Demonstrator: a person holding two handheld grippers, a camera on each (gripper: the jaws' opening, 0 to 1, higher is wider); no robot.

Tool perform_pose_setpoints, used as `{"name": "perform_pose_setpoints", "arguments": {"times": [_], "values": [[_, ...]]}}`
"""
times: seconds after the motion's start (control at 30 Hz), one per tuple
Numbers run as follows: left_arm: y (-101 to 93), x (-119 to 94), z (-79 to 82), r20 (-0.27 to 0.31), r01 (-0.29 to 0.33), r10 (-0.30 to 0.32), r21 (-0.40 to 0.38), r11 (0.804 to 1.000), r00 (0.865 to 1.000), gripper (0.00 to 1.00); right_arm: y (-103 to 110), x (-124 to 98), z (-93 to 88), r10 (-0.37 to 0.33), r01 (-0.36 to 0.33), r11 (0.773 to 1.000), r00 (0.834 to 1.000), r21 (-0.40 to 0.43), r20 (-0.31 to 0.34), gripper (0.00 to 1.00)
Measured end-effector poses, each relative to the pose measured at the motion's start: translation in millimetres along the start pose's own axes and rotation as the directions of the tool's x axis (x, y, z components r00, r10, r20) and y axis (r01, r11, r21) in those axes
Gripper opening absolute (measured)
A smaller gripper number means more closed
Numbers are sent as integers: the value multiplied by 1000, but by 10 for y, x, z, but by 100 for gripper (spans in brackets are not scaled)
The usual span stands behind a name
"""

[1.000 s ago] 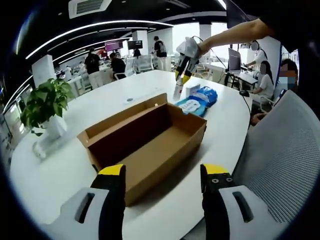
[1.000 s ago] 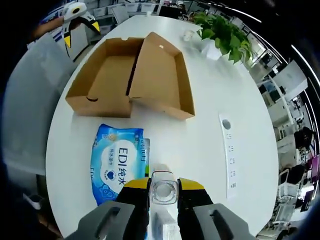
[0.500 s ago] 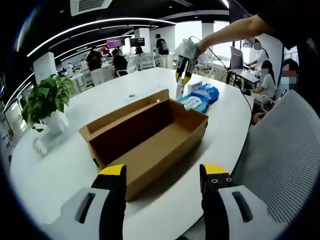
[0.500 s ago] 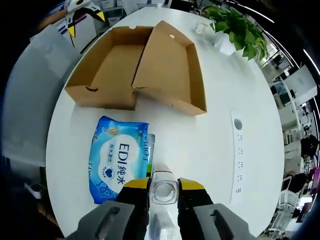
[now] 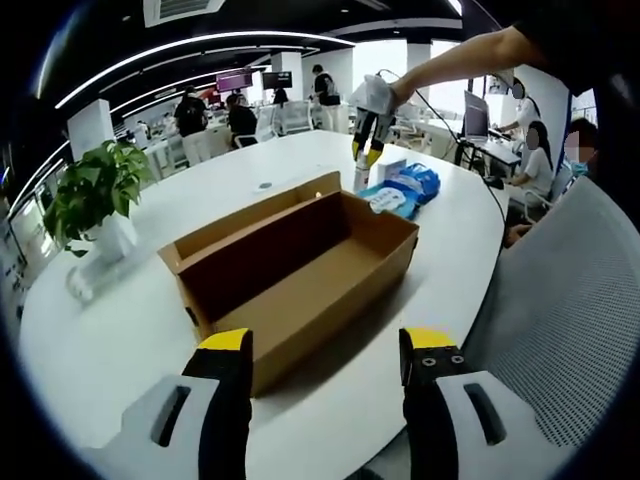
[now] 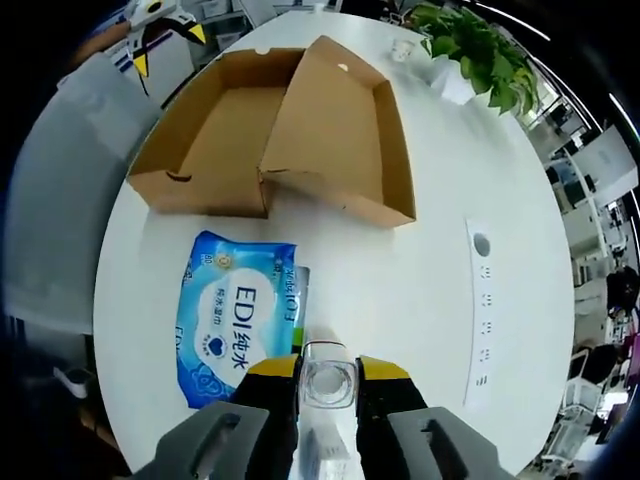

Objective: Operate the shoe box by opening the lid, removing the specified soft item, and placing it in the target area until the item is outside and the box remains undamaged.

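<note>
An open brown shoe box (image 5: 300, 265) lies on the white table, its lid (image 6: 335, 125) folded back and its inside (image 6: 225, 135) bare. My left gripper (image 5: 325, 345) hovers open at the box's near end with nothing between its jaws; it also appears as yellow-tipped jaws (image 6: 160, 15) beyond the box. My right gripper (image 6: 328, 368) is shut on a clear bottle (image 6: 328, 383), held above the table beside a blue wipes pack (image 6: 238, 320). From the left gripper view, that right gripper (image 5: 365, 135) hangs over the wipes pack (image 5: 405, 188).
A potted plant (image 5: 95, 195) stands at the table's left edge. A socket strip (image 6: 480, 310) is set into the tabletop. A grey mesh chair (image 5: 570, 300) stands close by the table. A small white box (image 5: 385, 168) sits by the wipes. People work at desks behind.
Both views have shifted slightly with the hands. The right gripper keeps its hold on the clear bottle above the wipes pack; the box and the pack lie as before.
</note>
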State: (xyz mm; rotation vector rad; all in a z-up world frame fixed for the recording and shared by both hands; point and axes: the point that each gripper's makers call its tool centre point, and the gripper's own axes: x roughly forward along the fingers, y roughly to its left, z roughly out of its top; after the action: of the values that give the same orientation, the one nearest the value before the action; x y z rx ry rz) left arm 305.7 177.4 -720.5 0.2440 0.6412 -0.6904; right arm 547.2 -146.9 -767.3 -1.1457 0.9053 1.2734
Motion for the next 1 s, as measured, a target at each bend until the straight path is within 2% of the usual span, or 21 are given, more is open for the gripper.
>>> {"name": "perform_pose_setpoints", "arguments": {"times": [0.63, 1.0], "values": [[119, -6, -5, -9, -34, 34, -6, 999, 999, 59, -55, -59, 10, -26, 26, 1000, 1000, 10, 4, 21], [462, -10, -39, -27, -133, 131, -82, 988, 991, 52, -140, -180, 81, -70, 67, 995, 997, 68, 38, 31]]}}
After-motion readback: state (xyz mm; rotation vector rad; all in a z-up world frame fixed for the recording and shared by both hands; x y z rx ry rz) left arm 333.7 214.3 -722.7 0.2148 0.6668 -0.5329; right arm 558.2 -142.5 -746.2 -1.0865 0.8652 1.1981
